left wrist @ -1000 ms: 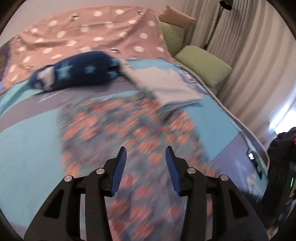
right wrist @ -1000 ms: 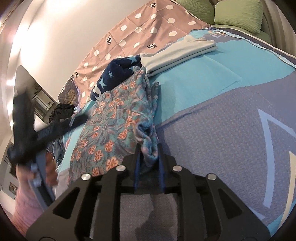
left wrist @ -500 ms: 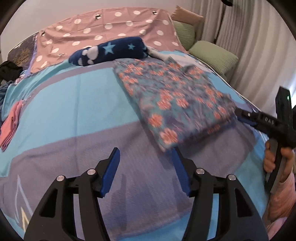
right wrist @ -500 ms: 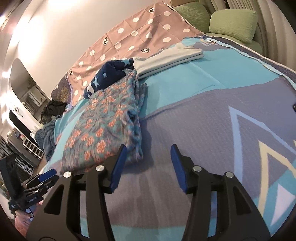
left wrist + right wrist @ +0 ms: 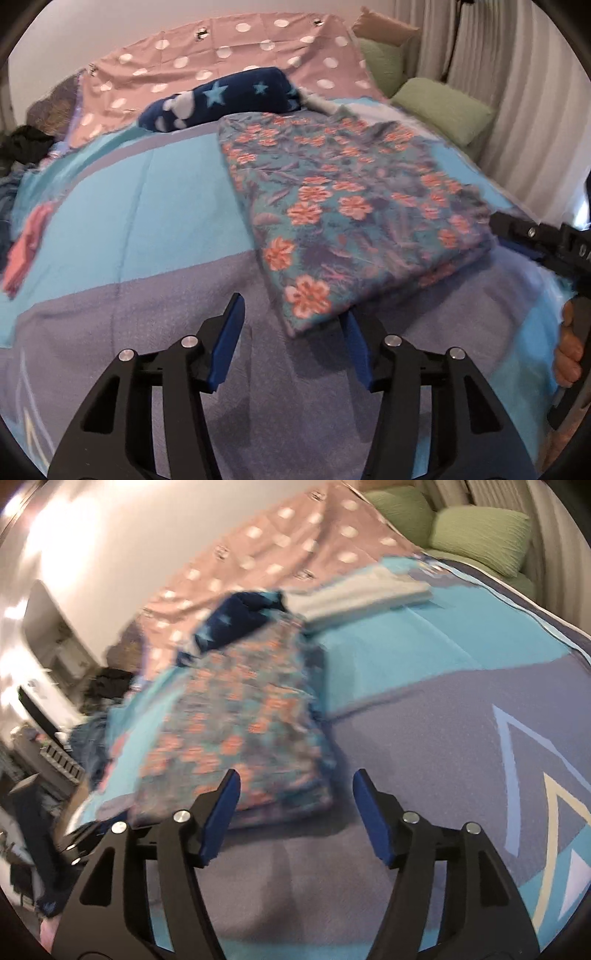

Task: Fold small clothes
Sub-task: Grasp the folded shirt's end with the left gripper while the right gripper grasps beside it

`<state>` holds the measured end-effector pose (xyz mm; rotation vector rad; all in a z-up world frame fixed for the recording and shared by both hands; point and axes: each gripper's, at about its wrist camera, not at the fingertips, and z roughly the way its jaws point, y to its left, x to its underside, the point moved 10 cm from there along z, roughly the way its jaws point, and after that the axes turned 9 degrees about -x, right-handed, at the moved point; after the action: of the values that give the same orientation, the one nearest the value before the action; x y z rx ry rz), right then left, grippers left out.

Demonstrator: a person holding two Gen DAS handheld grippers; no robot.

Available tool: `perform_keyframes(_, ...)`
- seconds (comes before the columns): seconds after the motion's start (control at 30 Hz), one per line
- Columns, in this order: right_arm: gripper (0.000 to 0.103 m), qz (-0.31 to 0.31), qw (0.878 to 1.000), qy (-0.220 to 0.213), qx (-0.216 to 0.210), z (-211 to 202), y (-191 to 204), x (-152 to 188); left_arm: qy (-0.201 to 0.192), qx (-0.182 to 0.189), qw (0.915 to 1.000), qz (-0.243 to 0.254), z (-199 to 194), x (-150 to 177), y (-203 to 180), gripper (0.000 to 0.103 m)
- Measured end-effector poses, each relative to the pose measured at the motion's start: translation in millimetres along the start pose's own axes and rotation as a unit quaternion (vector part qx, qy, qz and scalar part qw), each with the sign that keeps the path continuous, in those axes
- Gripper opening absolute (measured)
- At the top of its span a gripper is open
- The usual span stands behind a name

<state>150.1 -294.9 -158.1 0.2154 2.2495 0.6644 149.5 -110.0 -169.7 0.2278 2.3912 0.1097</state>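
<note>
A folded teal garment with orange flowers (image 5: 354,206) lies flat on the blue and purple bedspread (image 5: 140,206). My left gripper (image 5: 291,332) is open and empty, just in front of the garment's near corner. The other gripper shows at the right edge of the left wrist view (image 5: 535,240), beside the garment. In the right wrist view the floral garment (image 5: 240,731) lies ahead and to the left. My right gripper (image 5: 295,808) is open and empty, close to the garment's near edge.
A navy star-patterned fleece (image 5: 225,99) and a folded white cloth (image 5: 365,590) lie beyond the garment. A pink dotted sheet (image 5: 229,59) covers the far end. Green pillows (image 5: 443,107) sit by the curtains. A pink garment (image 5: 26,247) lies at the left.
My right gripper let go of the floral garment and opened. The garment now lies folded flat. My left gripper drew back to the garment's near corner.
</note>
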Motion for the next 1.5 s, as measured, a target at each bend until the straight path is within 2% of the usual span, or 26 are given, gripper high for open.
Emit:
perform_keyframes(0.03, 0.050, 0.006, 1.000, 0.007, 0.014, 4.0, -6.4, 1.7, 0.003, -0.020, 0.9998, 0.005, 4.7, 1.6, 2.2, 0.054)
perform_keyframes(0.1, 0.046, 0.020, 1.000, 0.003, 0.009, 1.9, -15.5, 3.2, 0.009, -0.038, 0.9992, 0.001, 8.5, 6.1, 10.8, 0.054)
perform_keyframes(0.17, 0.046, 0.015, 1.000, 0.003, 0.013, -3.4, -19.5, 3.6, 0.009, -0.044, 0.9989, -0.012, 6.8, 10.1, 24.6, 0.054)
perform_keyframes(0.27, 0.050, 0.005, 1.000, 0.005, 0.009, -6.4, -19.5, 5.5, 0.013, -0.026, 0.9992, -0.027, 3.6, 14.5, 32.6, 0.054)
perform_keyframes(0.37, 0.055, 0.005, 1.000, 0.005, 0.002, -10.1, -16.3, 7.0, 0.003, -0.034, 0.9993, -0.013, -5.0, 14.2, 27.3, 0.053)
perform_keyframes(0.43, 0.058, 0.010, 1.000, 0.009, -0.015, -13.1, -13.7, 6.7, 0.000, -0.027, 0.9996, -0.001, -10.5, 14.7, 21.4, 0.053)
perform_keyframes(0.57, 0.064, 0.009, 0.999, 0.018, -0.044, -13.9, -5.5, 1.8, -0.007, 0.032, 0.9994, -0.006, -28.3, 11.9, 10.5, 0.054)
perform_keyframes(0.67, 0.069, 0.016, 0.996, 0.046, -0.076, -3.7, 1.5, 2.4, -0.010, 0.093, 0.9942, -0.052, -32.3, -0.9, 9.4, 0.060)
perform_keyframes(0.77, 0.072, 0.033, 0.990, 0.079, -0.111, 13.3, 4.5, 2.4, 0.022, 0.146, 0.9841, -0.099, -13.5, -4.8, 7.6, 0.061)
perform_keyframes(0.8, 0.073, 0.028, 0.989, 0.085, -0.119, 17.8, 5.9, -0.8, 0.052, 0.152, 0.9801, -0.117, 2.8, -1.8, 8.1, 0.061)
perform_keyframes(0.87, 0.073, 0.021, 0.986, 0.099, -0.136, 26.9, 9.3, -5.9, 0.075, 0.182, 0.9693, -0.147, 20.3, -1.2, 6.1, 0.061)
perform_keyframes(0.9, 0.070, 0.019, 0.984, 0.105, -0.143, 32.0, 11.0, -7.9, 0.075, 0.192, 0.9657, -0.157, 24.0, -3.9, 6.6, 0.061)
perform_keyframes(0.93, 0.048, 0.015, 0.984, 0.109, -0.141, 38.0, 11.0, -10.7, 0.076, 0.208, 0.9609, -0.167, 27.7, -9.0, 5.8, 0.060)
perform_keyframes(0.97, 0.031, 0.014, 0.984, 0.117, -0.132, 42.2, 10.0, -10.4, 0.081, 0.225, 0.9543, -0.179, 30.8, -13.3, 4.4, 0.046)
perform_keyframes(1.0, 0.023, 0.022, 0.982, 0.128, -0.135, 45.5, 11.4, -7.8, 0.097, 0.245, 0.9462, -0.188, 34.8, -14.0, 0.0, 0.025)
perform_keyframes(1.03, 0.018, 0.027, 0.983, 0.122, -0.137, 43.1, 12.3, -9.1, 0.105, 0.247, 0.9437, -0.193, 37.3, -14.5, -0.7, 0.021)
perform_keyframes(1.07, 0.016, 0.019, 0.984, 0.111, -0.138, 35.9, 16.5, -11.1, 0.104, 0.246, 0.9439, -0.195, 37.0, -16.0, -0.8, 0.014)
perform_keyframes(1.1, 0.014, 0.013, 0.985, 0.098, -0.143, 25.5, 20.8, -14.6, 0.088, 0.243, 0.9480, -0.185, 30.2, -19.6, -1.8, 0.011)
perform_keyframes(1.13, 0.014, 0.020, 0.983, 0.090, -0.160, 13.5, 25.2, -17.0, 0.070, 0.237, 0.9536, -0.172, 19.5, -23.0, -2.8, 0.010)
perform_keyframes(1.17, 0.014, 0.027, 0.980, 0.089, -0.174, 5.1, 27.6, -17.5, 0.062, 0.237, 0.9552, -0.166, 12.5, -24.9, -3.4, 0.009)
perform_keyframes(1.3, 0.014, 0.024, 0.973, 0.102, -0.206, -40.1, 35.0, 0.8, 0.059, 0.270, 0.9520, -0.132, -37.2, -17.2, -15.3, 0.009)
perform_keyframes(1.37, 0.019, 0.008, 0.973, 0.122, -0.197, -57.3, 32.3, 25.2, 0.067, 0.280, 0.9520, -0.105, -59.6, -1.9, -19.1, 0.010)
perform_keyframes(1.4, 0.029, -0.004, 0.975, 0.128, -0.182, -64.0, 26.7, 38.5, 0.076, 0.285, 0.9516, -0.086, -70.5, 13.1, -22.8, 0.011)
perform_keyframes(1.43, 0.052, -0.017, 0.980, 0.125, -0.153, -71.5, 16.4, 50.5, 0.085, 0.283, 0.9529, -0.067, -77.2, 28.6, -25.7, 0.012)
perform_keyframes(1.47, 0.067, -0.022, 0.983, 0.117, -0.138, -76.6, 9.2, 54.6, 0.091, 0.272, 0.9569, -0.048, -80.9, 42.1, -26.4, 0.017)
perform_keyframes(1.5, 0.076, -0.024, 0.986, 0.106, -0.126, -81.3, 1.8, 55.8, 0.094, 0.243, 0.9653, -0.024, -81.2, 56.3, -24.5, 0.028)
